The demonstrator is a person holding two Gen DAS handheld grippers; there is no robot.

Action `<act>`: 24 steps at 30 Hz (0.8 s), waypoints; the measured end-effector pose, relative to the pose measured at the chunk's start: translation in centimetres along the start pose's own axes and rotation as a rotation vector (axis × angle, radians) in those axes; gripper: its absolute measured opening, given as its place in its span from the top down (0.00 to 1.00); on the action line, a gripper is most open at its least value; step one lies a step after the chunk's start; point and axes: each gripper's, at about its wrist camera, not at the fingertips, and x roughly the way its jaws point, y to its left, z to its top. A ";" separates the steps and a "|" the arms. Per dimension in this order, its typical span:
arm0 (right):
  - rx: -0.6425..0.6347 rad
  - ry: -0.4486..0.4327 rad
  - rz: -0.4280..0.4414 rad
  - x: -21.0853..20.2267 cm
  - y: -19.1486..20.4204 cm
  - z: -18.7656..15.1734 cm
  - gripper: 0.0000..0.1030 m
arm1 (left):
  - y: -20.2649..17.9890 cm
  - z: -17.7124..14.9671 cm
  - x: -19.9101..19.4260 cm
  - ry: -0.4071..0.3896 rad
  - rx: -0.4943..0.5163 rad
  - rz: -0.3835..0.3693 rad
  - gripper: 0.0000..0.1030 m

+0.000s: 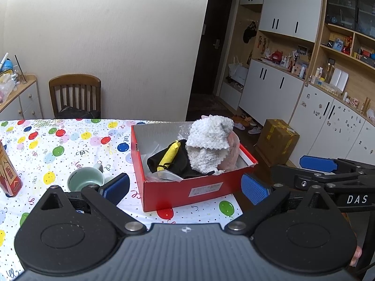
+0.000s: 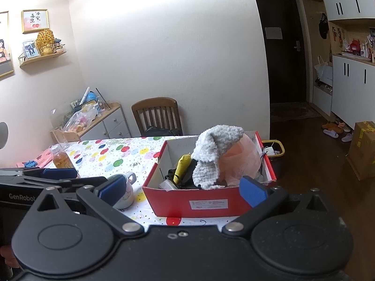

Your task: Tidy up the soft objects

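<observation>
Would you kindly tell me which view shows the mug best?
The left wrist view: the mug shows its open mouth, pale green inside and handle, only partly behind a claw finger. In the right wrist view, the mug is largely hidden behind a blue fingertip.

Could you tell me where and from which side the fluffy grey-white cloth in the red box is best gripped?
Probably at its raised top fold, coming from above. The fluffy cloth drapes over the pink item, peaking above the red box rim, so the walls don't block open fingers there.
</observation>
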 end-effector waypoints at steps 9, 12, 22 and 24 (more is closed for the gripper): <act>0.001 -0.020 -0.015 -0.3 -0.1 0.1 0.00 | -0.2 0.1 -0.6 -0.031 0.012 -0.002 0.01; 0.003 -0.026 -0.018 -0.4 -0.1 0.3 0.00 | -0.3 0.2 -0.8 -0.039 0.018 0.002 0.01; -0.019 -0.040 -0.051 -0.7 0.0 0.4 0.00 | 0.0 0.2 -1.5 -0.053 0.006 0.016 0.01; -0.019 -0.055 -0.065 -0.9 0.1 0.4 0.00 | 0.1 0.3 -1.6 -0.056 0.004 0.017 0.01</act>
